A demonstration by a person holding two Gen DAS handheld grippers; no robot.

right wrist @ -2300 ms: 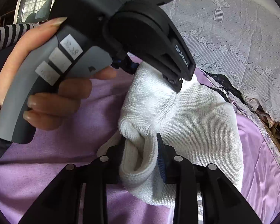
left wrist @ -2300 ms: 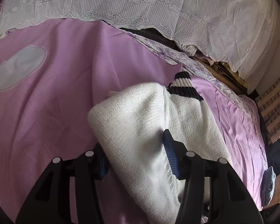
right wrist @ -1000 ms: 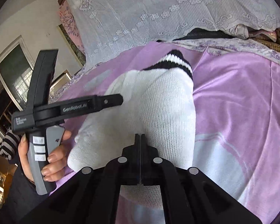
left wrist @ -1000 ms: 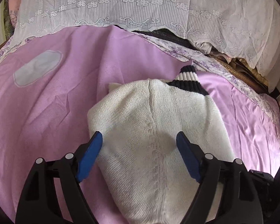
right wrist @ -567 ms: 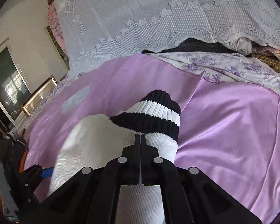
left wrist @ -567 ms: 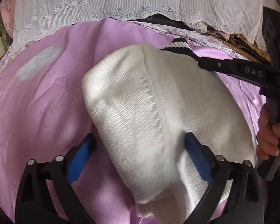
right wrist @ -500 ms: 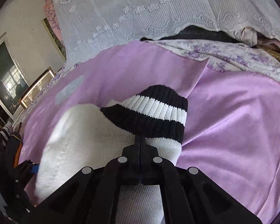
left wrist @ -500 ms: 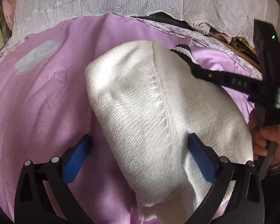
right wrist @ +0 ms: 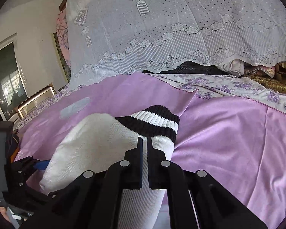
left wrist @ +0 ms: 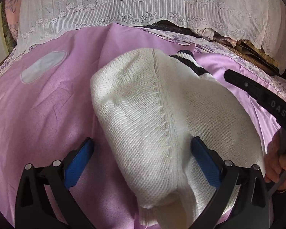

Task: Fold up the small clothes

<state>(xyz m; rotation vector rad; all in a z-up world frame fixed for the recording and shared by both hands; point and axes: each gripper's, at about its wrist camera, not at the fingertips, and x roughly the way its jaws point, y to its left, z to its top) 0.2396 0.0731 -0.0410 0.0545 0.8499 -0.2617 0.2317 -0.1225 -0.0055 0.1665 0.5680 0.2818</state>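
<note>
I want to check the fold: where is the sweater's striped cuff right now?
In the right wrist view the striped cuff lies on the pink bedsheet, just beyond the right gripper, at the white sweater's far end.

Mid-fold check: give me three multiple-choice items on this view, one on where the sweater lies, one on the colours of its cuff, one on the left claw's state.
1. The white knit sweater lies on:
A. the pink-purple sheet
B. a bare wooden floor
C. a metal rack

2. The striped cuff is:
A. red and yellow
B. black and white
C. plain green

3. The left claw is:
A. clamped on the cuff
B. shut on nothing
C. wide open astride the sweater

Answers:
1 A, sheet shows all around the sweater.
2 B, dark bands flank a white band.
3 C, its blue pads stand far apart, one at each side of the knit.
</note>
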